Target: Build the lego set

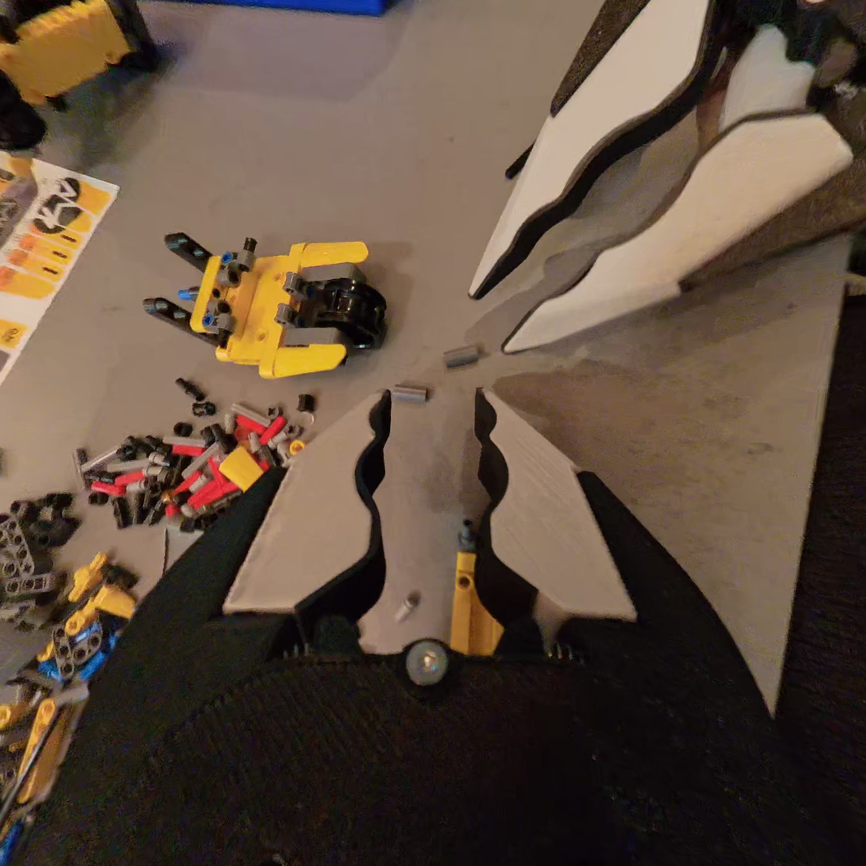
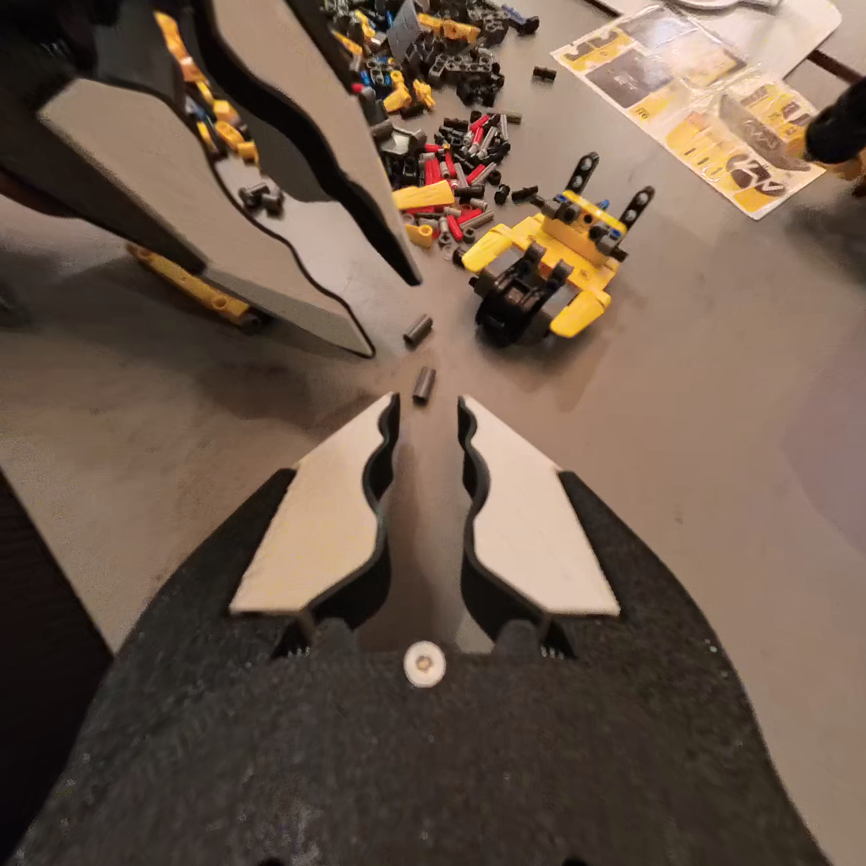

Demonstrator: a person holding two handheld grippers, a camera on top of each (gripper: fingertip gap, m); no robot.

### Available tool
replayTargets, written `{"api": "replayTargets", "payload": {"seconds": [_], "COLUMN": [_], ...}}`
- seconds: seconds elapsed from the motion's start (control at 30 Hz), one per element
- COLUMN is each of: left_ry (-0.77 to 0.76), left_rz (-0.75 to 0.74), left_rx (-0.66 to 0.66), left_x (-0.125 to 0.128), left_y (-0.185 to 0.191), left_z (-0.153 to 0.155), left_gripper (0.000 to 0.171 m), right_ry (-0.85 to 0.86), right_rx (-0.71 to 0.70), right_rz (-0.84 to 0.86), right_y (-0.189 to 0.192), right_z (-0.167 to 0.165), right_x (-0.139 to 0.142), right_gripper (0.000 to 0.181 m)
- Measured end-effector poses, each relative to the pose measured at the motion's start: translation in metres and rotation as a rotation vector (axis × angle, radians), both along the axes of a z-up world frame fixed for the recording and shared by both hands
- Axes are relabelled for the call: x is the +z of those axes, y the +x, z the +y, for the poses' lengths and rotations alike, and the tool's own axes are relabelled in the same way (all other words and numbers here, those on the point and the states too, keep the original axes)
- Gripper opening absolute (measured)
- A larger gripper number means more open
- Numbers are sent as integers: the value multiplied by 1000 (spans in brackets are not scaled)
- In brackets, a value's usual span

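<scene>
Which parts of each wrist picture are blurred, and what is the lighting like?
Left wrist view: warm, dim light; the other claw top right is smeared, the yellow-and-black toy brick model fairly sharp. Right wrist view: same warm cast; the own claw looks soft, and edges bend from the wide lens.

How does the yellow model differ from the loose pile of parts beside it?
The yellow model is assembled into one piece, while the pile is many small separate parts. The yellow model is mainly yellow and black, whereas the pile is mostly red, grey and black. Both are plastic building parts lying on the grey table.
</scene>
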State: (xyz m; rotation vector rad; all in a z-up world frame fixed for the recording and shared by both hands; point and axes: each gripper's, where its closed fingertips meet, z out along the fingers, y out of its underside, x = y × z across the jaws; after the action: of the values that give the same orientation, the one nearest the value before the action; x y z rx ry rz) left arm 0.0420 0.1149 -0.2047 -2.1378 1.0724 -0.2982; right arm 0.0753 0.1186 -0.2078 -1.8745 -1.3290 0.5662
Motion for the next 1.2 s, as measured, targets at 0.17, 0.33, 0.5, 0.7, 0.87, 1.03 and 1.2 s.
{"api": "replayTargets", "payload": {"seconds": [0.17, 0.33, 0.5, 0.7, 0.87, 1.03, 1.2], "left_ry": [-79, -75, -59, -57, -45, -29, -39], "left_rz": [40, 4, -1, 72, 58, 68, 58], "left_rx": [-14, -53, -118, -278, -274, -280, -288], "left_x": [-19, -17, -12, -18, -16, -19, -20], "left_y": [-2, 6, 24, 53, 62, 69, 73], "left_z": [12, 6, -17, -61, -58, -50, -48], "left_gripper": [27, 12, 12, 13, 13, 13, 13], "right_ry": [-26, 4, 1, -89, -113, -167, -205], "right_rx": [5, 8, -25, -125, -102, -97, -75], "right_rz": [-75, -106, -120, -100, -129, -82, -57], "right_y": [-8, -8, 9, 49, 61, 61, 57], "right_z": [3, 3, -2, -19, -42, -49, -52], "right_x": [-13, -16, -16, -17, -17, -16, -16], "right_gripper": [24, 6, 6, 6, 6, 6, 13]}}
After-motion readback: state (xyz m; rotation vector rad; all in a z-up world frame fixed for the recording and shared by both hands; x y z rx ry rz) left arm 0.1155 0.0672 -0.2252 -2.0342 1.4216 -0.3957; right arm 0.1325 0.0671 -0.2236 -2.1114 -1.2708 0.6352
